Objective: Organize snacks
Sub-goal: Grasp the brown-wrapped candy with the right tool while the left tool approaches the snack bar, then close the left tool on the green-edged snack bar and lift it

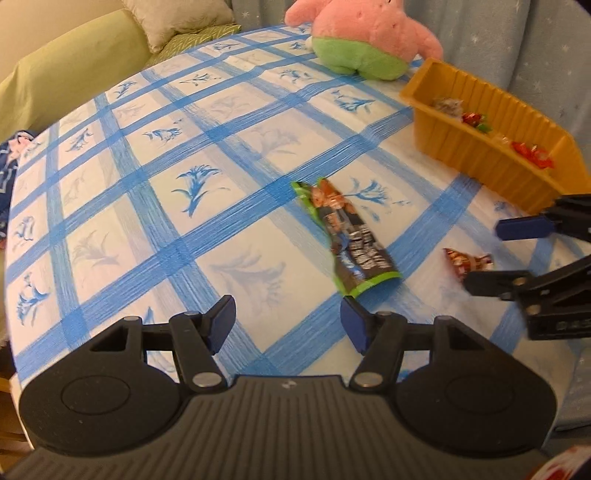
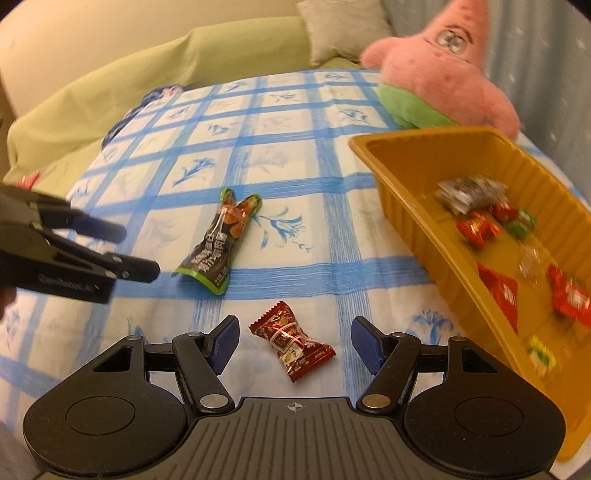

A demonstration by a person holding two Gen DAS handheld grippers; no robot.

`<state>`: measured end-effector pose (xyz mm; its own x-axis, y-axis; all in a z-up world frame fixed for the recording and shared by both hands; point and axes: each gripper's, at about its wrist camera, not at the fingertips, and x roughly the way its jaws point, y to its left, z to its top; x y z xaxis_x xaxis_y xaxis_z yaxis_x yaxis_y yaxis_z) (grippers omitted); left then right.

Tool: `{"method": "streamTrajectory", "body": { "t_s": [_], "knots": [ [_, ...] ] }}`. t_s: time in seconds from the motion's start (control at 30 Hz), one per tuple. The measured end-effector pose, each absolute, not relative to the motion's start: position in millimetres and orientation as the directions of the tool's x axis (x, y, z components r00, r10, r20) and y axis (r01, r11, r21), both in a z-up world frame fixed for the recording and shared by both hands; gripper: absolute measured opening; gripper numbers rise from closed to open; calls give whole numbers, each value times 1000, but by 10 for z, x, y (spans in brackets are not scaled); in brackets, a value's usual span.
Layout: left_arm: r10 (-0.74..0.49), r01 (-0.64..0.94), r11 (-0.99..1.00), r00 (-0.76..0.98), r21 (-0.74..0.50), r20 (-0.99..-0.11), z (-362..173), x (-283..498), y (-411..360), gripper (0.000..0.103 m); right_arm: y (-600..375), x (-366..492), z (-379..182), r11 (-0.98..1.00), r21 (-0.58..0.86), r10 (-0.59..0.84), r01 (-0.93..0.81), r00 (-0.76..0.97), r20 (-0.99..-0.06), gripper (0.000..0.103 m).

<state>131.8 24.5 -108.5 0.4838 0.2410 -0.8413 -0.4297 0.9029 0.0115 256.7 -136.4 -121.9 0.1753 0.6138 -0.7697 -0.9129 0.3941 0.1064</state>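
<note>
Right claw (image 2: 291,341) is spread wide with the red candy (image 2: 291,341) lying right between its fingers, untouched; left claw (image 1: 288,325) is spread and empty, just short of the green packet (image 1: 349,240).

A long snack packet (image 2: 218,243) is lying on the table (image 2: 295,177) near its middle, and a small wrapped candy (image 2: 291,341) is lying apart from it, nearer the edge. The tray (image 2: 406,206) is sitting to the right of both, holding several wrapped snacks (image 2: 495,288). A plush toy (image 2: 443,74) is sitting behind the tray at the far edge. The sofa (image 2: 129,85) is running along beyond the table, a cushion (image 2: 340,29) resting on it. The candy is lying between the fingers (image 2: 225,343) of the right gripper (image 2: 291,345), touching neither.
</note>
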Motion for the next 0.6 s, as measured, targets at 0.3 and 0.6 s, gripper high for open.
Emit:
{"method": "streamTrajectory", "body": {
  "t_s": [0.3,0.6],
  "knots": [
    [198,-381,924,557,-36,-806,-898,1387,161,61,-1248,2548,-1375,329,56,589,-943,159,-792,31],
    [201,-358,934,564,-17,-801,-1038,1737,149,59,-1218,2728,-1364,476,123,603,-871,221,-767,24]
  ]
}}
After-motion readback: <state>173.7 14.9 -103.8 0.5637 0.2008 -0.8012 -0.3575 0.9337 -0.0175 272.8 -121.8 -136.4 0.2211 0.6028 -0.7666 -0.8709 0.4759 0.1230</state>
